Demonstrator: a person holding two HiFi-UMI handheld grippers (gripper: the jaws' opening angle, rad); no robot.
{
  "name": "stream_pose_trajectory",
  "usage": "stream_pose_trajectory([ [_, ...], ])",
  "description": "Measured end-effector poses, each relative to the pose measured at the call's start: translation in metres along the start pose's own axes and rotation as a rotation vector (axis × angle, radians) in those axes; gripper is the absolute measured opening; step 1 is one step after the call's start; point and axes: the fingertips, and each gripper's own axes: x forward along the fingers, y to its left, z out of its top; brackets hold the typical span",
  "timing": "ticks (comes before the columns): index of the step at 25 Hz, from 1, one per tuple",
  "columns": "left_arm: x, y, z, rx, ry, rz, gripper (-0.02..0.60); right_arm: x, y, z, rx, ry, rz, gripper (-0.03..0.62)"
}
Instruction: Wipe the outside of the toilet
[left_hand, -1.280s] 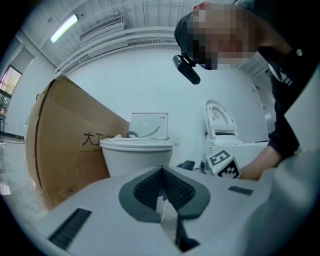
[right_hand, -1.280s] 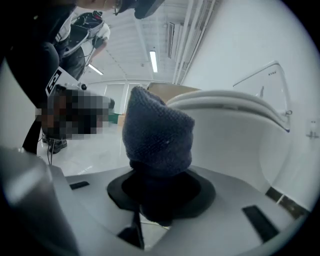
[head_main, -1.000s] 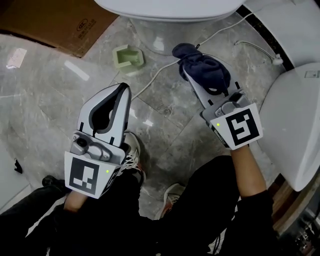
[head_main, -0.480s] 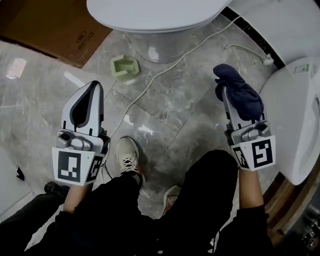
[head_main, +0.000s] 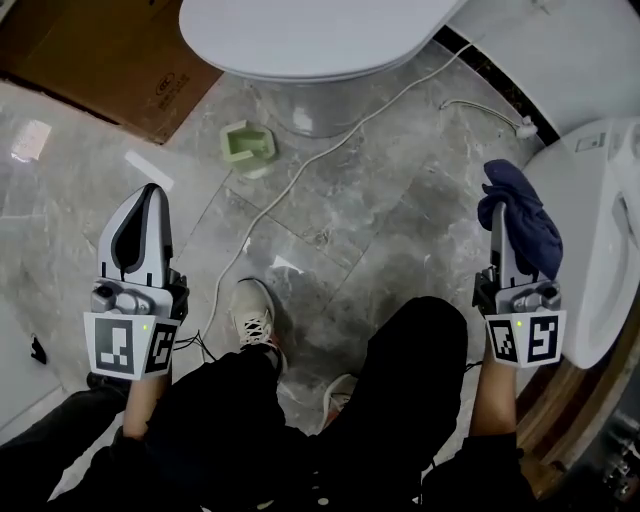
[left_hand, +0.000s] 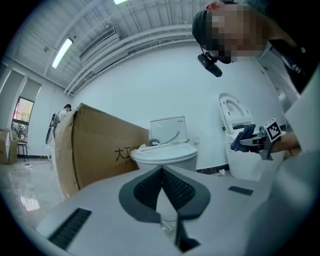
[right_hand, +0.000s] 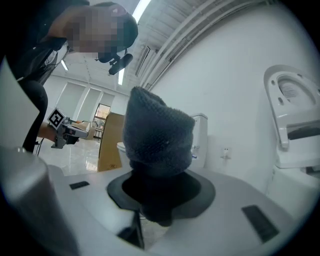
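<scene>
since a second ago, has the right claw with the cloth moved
Yes. The right claw, shut on the cloth, swung right, away from the front toilet and up beside the side toilet.

White left tongs (head_main: 150, 192) and right tongs (head_main: 496, 215) carry black-white marker cubes (head_main: 125, 346); black trousers (head_main: 400, 400), pale sneaker (head_main: 255, 312).

Three cams — one high, two low.
Head cam looks steeply down on floor (head_main: 380, 210), toilet (head_main: 310, 35) at top edge. Left gripper (head_main: 150, 195) cam faces toilet & cardboard box (left_hand: 100, 150) from low down; right gripper (head_main: 497, 215) cam peers past its cloth (right_hand: 157, 135) (v. near the lens) — each sees the other gripper, all three share toilet & box.
</scene>
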Motion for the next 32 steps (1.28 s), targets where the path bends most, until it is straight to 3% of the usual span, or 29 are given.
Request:
stream_pose_trajectory([
  [3, -0.011, 0.006, 0.014, 0.039, -0.001, 0.028, 0.009, -0.012, -0.009, 0.001, 0.019, -0.008, -0.034, 0.12],
  [10, -0.021, 0.03, 0.039, 0.036, -0.009, 0.064, 0.01, -0.024, -0.015, 0.011, 0.039, -0.003, -0.071, 0.12],
  [18, -0.025, 0.053, 0.047, -0.01, -0.013, 0.115, 0.009, -0.019, -0.007, 0.027, -0.01, -0.028, -0.087, 0.12],
  [22, -0.016, 0.065, 0.052, 0.001, -0.016, 0.103, 0.01, -0.008, -0.007, 0.037, -0.024, -0.036, -0.111, 0.12],
  [27, -0.005, 0.079, 0.063, -0.008, -0.095, 0.092, 0.009, 0.005, -0.007, 0.047, -0.025, -0.039, -0.148, 0.12],
  [32, 0.012, 0.09, 0.066, 0.001, -0.061, 0.078, 0.01, 0.018, -0.005, 0.061, -0.055, -0.027, -0.165, 0.12],
])
